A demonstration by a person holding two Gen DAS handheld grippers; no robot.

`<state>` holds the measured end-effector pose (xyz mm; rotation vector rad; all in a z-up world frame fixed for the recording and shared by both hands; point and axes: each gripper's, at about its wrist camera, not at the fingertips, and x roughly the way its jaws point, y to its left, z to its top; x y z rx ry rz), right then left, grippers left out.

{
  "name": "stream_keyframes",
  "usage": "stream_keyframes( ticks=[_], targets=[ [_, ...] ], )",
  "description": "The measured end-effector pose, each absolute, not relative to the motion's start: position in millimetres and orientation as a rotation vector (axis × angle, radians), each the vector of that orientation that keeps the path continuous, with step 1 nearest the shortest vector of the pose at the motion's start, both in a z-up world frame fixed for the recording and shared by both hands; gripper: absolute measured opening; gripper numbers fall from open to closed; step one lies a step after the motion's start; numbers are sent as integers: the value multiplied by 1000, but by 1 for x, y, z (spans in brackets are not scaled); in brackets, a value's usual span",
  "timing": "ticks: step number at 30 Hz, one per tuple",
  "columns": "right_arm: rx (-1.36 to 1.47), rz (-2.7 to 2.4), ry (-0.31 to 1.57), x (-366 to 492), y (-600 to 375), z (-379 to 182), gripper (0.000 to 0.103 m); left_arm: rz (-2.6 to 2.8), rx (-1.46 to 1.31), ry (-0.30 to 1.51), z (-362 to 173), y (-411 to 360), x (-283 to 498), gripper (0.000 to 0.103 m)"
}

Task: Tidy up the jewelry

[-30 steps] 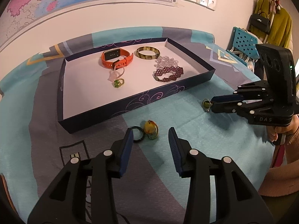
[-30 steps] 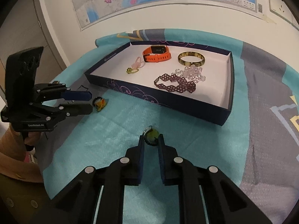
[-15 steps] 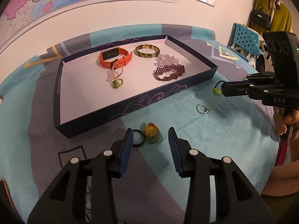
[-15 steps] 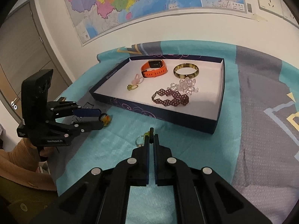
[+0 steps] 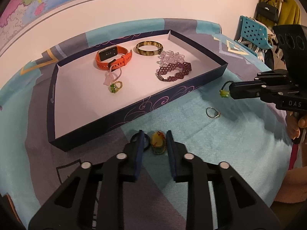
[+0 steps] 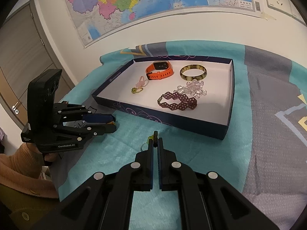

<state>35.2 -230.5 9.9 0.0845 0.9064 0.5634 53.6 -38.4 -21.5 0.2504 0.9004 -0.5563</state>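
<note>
The left claw point(image 5: 153, 143) has just been closing around the yellow ring point(image 5: 158, 142) on the cloth in front of the tray point(image 5: 134, 113), pads not yet pressing it. The right claw point(image 6: 155, 140), pressed together, pinches a green bead ring point(image 5: 224, 93) near the tray; carry it level over the rim before letting go.

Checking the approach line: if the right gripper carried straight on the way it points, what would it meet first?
Probably the near wall of the jewelry box, just ahead of the right gripper, shut on a green-stoned ring; depth is unclear, so it might pass above it.
</note>
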Motion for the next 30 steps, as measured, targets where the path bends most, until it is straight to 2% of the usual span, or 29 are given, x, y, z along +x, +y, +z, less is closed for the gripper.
stream_keyframes(
  ticks=[3,17,30],
  targets=[
    [86,565,906,36,-230,10,3,-549,263,888,-19,-40,50,17],
    [102,569,895,36,-234,11,3,-541,158,855,2,-11,36,16],
    [90,576,840,64,-230,29,3,-519,120,788,26,-14,68,16]
  ],
)
